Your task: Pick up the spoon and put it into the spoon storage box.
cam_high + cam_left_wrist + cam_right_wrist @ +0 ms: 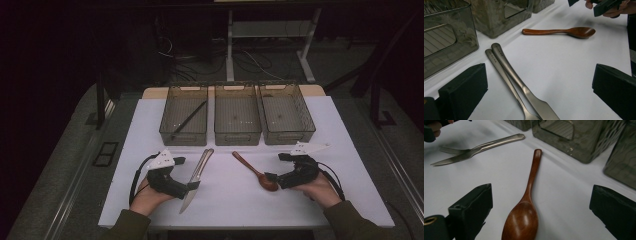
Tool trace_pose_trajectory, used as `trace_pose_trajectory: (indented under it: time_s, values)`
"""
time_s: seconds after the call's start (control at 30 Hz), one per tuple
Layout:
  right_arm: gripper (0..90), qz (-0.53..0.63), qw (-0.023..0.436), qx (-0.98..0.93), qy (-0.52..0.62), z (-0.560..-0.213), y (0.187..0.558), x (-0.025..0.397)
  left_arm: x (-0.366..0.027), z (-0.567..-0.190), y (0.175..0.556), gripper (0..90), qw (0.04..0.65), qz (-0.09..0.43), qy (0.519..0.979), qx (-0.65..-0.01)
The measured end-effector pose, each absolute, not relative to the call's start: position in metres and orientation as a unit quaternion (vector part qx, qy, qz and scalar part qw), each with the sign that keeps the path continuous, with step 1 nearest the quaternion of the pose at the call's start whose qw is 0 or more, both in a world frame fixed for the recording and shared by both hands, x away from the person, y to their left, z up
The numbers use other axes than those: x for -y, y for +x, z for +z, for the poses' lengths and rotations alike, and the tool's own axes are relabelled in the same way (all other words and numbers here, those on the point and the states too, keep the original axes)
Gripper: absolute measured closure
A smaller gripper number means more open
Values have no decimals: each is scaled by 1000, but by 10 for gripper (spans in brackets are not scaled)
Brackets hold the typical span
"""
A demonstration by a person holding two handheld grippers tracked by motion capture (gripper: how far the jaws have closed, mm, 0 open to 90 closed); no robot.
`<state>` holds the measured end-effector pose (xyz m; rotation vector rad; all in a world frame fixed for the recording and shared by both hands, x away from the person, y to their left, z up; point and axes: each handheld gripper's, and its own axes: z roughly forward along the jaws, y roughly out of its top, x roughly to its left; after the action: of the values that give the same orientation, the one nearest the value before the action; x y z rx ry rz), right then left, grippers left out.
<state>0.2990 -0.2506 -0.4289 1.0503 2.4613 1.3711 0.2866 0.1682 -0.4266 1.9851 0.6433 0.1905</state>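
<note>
A steel knife (196, 179) and a fork (204, 159) lie side by side, left of the table's middle. My left gripper (192, 186) is open at their blade end. In the left gripper view the wide jaws stand either side of the knife (526, 91) and fork (503, 76), touching neither. A brown wooden spoon (254, 171) lies right of centre. My right gripper (271, 179) is open at its bowl. In the right gripper view the spoon's bowl (521, 220) sits between the spread jaws, apart from both.
Three grey see-through bins stand in a row at the back: left bin (183, 137) holding a thin black stick (189, 120), middle bin (237, 136), right bin (289, 135). White table cover (225, 205) reaches the front edge. Dark floor and cables lie beyond.
</note>
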Motion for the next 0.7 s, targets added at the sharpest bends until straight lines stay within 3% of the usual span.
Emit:
trace_pose_trajectory:
  time_s: [0.1, 0.47, 0.7]
  values:
    - [60, 453, 63, -817, 350, -430, 298, 250, -168, -427, 286, 0, 499, 81, 821, -265]
    - [302, 439, 47, -825, 352, -436, 297, 250, -167, -427, 285, 0, 500, 81, 822, -261]
    - [393, 422, 31, -839, 343, -441, 295, 248, -166, -427, 285, 0, 500, 80, 822, -259]
